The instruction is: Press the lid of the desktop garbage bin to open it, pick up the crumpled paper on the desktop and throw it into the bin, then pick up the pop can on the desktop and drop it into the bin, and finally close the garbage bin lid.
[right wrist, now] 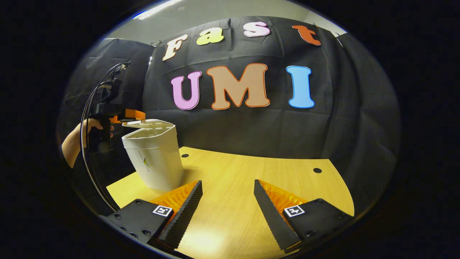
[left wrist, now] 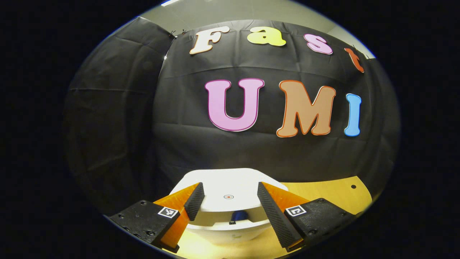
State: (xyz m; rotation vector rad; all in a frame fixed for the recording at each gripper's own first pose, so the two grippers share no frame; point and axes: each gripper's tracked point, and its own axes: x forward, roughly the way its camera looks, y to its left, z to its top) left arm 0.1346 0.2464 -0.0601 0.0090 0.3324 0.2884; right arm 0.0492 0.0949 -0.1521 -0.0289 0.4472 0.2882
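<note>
Right gripper view, left to right:

- Hand (right wrist: 84, 131), at the far left edge, gripping the handle of the left gripper (right wrist: 134, 114). A black cable (right wrist: 86, 118) loops down beside it. This gripper sits at the lid's near edge; whether it touches the lid, and how far its jaws stand apart, cannot be told from here.
- Bin (right wrist: 154, 158), white, standing upright on the left part of the table (right wrist: 251, 169), close to the black cloth wall (right wrist: 341, 118). A small mark shows on its side.
- Lid (right wrist: 149, 124), white, lying just above the bin's rim with a thin gap visible beneath its near edge.
- Right gripper (right wrist: 228, 190), at the bottom centre over bare wooden table top. Jaws spread wide, nothing between them.
- Two small dark holes in the table, one near the bin, one toward the right.

Left gripper view, left to right:

- Left gripper (left wrist: 228, 196), bottom centre, jaws spread wide, one finger on either side of the lid (left wrist: 230, 187), holding nothing.
- Bin (left wrist: 230, 230) directly below and ahead; a small red ring mark sits at the lid's centre, and a dark slot with something blue shows under the lid's front edge.
- Table (left wrist: 334, 194), wooden, to the right of the bin.
</note>
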